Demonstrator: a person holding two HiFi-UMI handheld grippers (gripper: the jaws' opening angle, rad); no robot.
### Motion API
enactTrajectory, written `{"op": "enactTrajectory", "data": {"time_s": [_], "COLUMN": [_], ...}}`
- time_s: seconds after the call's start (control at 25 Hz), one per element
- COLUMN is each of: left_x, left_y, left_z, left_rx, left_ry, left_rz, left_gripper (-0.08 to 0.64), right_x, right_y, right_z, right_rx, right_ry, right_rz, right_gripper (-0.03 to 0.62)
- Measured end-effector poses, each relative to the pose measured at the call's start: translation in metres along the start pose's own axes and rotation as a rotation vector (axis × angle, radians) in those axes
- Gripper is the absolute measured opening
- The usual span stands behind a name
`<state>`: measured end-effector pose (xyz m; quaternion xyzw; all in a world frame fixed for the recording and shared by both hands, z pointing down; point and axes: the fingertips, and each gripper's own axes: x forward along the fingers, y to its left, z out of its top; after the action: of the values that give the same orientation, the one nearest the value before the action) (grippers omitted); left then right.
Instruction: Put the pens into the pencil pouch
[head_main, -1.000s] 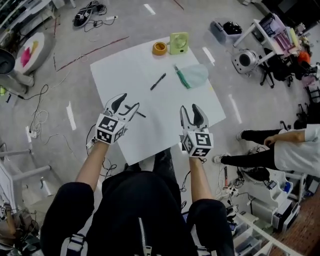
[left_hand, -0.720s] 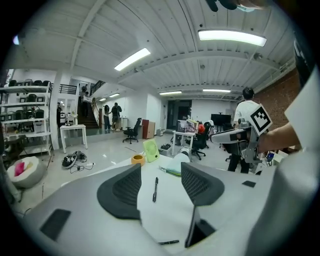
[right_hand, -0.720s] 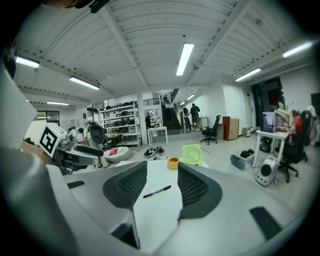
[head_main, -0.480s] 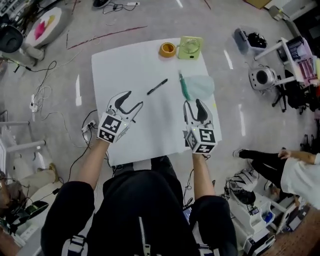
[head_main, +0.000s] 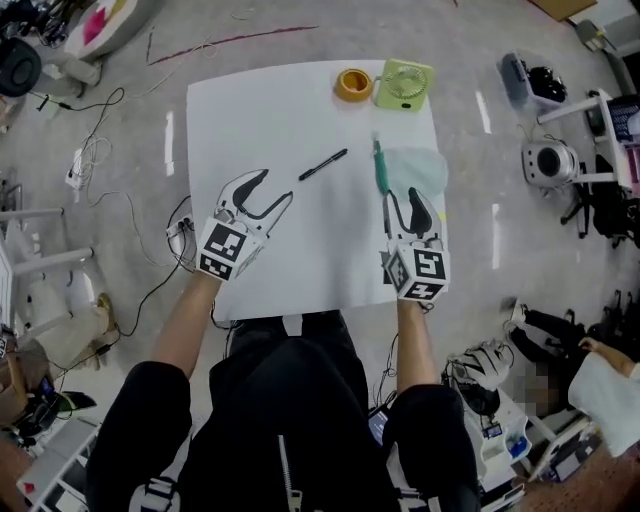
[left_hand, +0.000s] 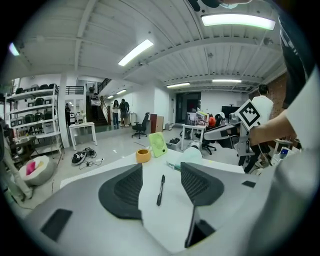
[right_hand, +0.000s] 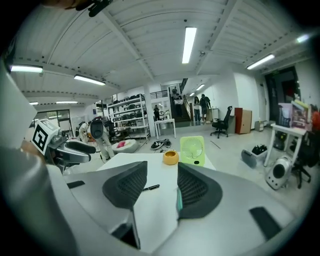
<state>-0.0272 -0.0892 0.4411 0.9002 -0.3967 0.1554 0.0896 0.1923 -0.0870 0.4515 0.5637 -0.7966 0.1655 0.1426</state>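
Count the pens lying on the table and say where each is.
2. A black pen lies ahead of the left tongs; a green pen lies along the left edge of the pouch. More may hide inside it.

We see a round orange tape roll (head_main: 353, 84) just beside a pale green square fan (head_main: 405, 84) on a white tabletop (head_main: 270, 120)

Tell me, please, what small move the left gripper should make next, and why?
Probably ease the left gripper forward to the black pen: its jaws stand apart and empty, and the pen lies on the table just ahead, in line with the gap. The pouch lies by the open right gripper.
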Motion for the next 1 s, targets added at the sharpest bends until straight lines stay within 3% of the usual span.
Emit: {"op": "enactTrajectory", "data": {"time_s": [1.0], "left_x": [0.076], "left_y": [0.009], "left_z": [-0.076], "left_rx": [-0.051], "left_ry": [0.159], "left_rz": [-0.054], "left_gripper": [0.255], "right_x": [0.087], "right_y": [-0.035], "right_z": [-0.126], "right_rx": [-0.265], "right_ry": [0.407], "right_rz": [0.004], "right_gripper": [0.172]}}
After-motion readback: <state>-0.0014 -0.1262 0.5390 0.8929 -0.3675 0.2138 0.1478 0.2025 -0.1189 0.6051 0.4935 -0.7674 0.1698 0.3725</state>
